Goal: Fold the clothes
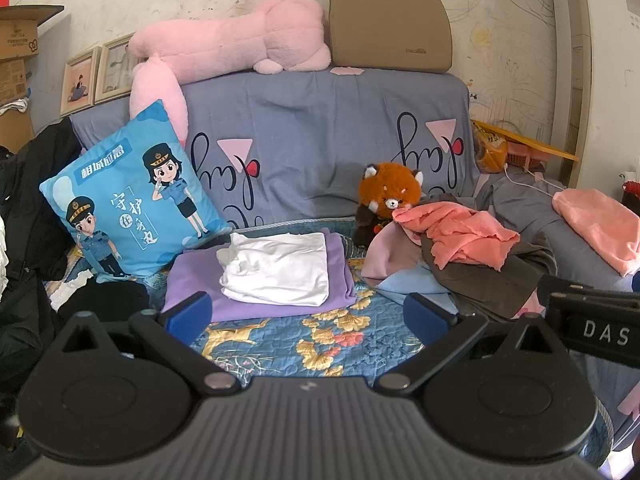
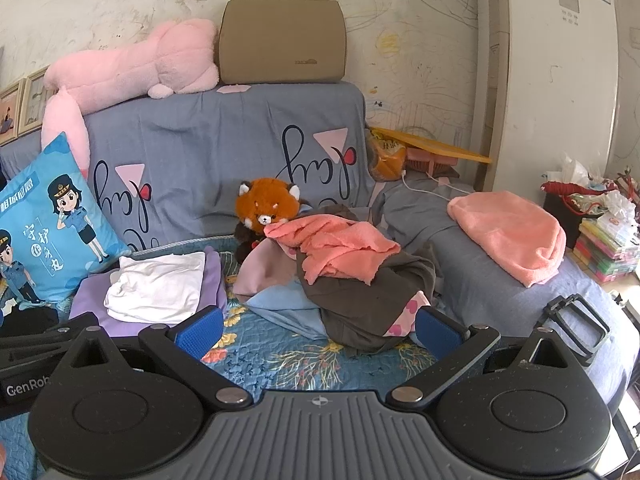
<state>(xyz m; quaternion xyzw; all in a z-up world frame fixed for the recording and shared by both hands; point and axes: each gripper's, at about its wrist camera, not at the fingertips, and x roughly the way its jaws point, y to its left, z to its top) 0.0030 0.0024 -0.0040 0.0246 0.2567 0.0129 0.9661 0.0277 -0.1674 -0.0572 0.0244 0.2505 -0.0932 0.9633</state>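
On the left, a blue pillow with cartoon people leans on the sofa back. Next to it, two folded things sit in a neat stack on the flowery blue quilt: a white top lies on a purple cloth. These look done. The left gripper hangs over the quilt in front of the stack, its tongs wide apart with nothing between them. In the middle, a fluffy red panda toy sits behind the messy pile of clothes that are not yet folded. The coral cloth lies on top of the pile, over a dark brown garment, with pale pink and light blue pieces poking out below. The right gripper is near the front of the pile, its tongs wide too and holding nothing. The coral cloth looks soft, floppy and light, so it should lift easily but will droop and bunch up. I think it is best to pinch it at an edge or corner, not in the middle. On the far right, another coral cloth rests on the grey sofa arm. Past it, a dark bag holds red and white things; I cannot tell what they are.
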